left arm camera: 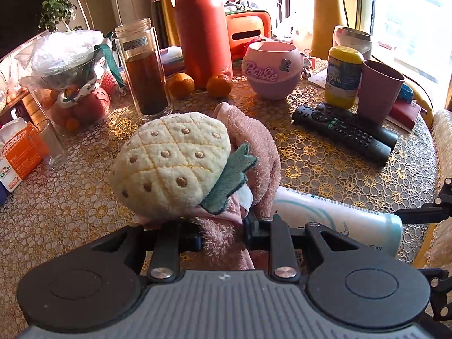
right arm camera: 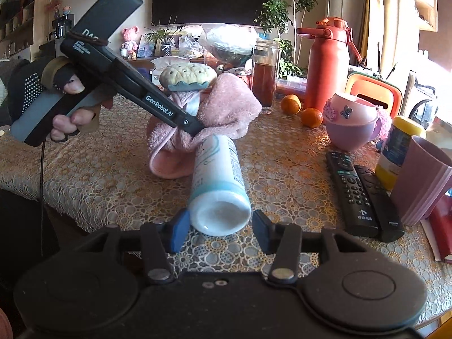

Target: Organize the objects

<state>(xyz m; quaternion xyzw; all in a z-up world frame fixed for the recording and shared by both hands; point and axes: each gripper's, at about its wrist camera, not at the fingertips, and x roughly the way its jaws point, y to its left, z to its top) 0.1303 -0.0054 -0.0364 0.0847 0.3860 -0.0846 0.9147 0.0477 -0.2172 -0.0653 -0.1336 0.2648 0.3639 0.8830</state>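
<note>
The pink plush toy (left arm camera: 254,141), with its cream strawberry hat (left arm camera: 166,163), is pinched in the closed left gripper (left arm camera: 221,233). Just right of that gripper lies the white bottle (right arm camera: 217,180), its base between the parted fingers of the right gripper (right arm camera: 219,226), pads not pressing it.

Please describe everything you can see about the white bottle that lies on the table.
The white bottle is a smooth, plastic-looking cylinder with pale teal swirls and small printed text. It lies on its side on the lace-patterned tablecloth. Its flat end sits between the open right tongs, whose pads do not press it. Its far end reaches the pink fluffy towel, which the left tongs pinch.
</note>
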